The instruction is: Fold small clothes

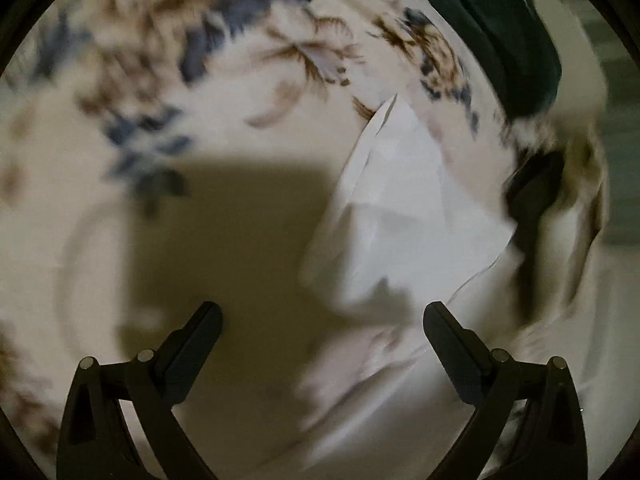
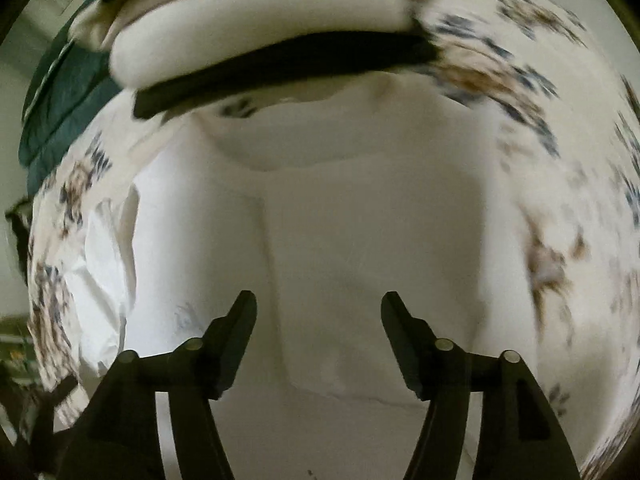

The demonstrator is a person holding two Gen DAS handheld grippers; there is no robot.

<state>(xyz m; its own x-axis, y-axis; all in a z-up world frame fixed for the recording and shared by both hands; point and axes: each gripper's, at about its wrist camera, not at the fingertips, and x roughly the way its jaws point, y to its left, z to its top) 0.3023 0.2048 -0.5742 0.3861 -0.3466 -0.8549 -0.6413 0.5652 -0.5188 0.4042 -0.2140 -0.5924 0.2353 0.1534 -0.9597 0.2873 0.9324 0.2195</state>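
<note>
A small white garment (image 1: 400, 208) lies crumpled on a floral bedsheet (image 1: 168, 60), ahead and to the right of my left gripper (image 1: 324, 312), which is open and empty above the sheet. In the right wrist view the white garment (image 2: 360, 232) spreads flat under my right gripper (image 2: 318, 300), which is open and empty just above it. A crumpled white part (image 2: 104, 272) of cloth lies at the left. Both views are blurred by motion.
A dark green cloth (image 1: 508, 28) lies at the far right of the bed, also in the right wrist view (image 2: 60, 92). A folded stack of cream and black clothes (image 2: 272, 44) lies beyond the white garment. A dark item (image 1: 536, 184) lies at the bed's right edge.
</note>
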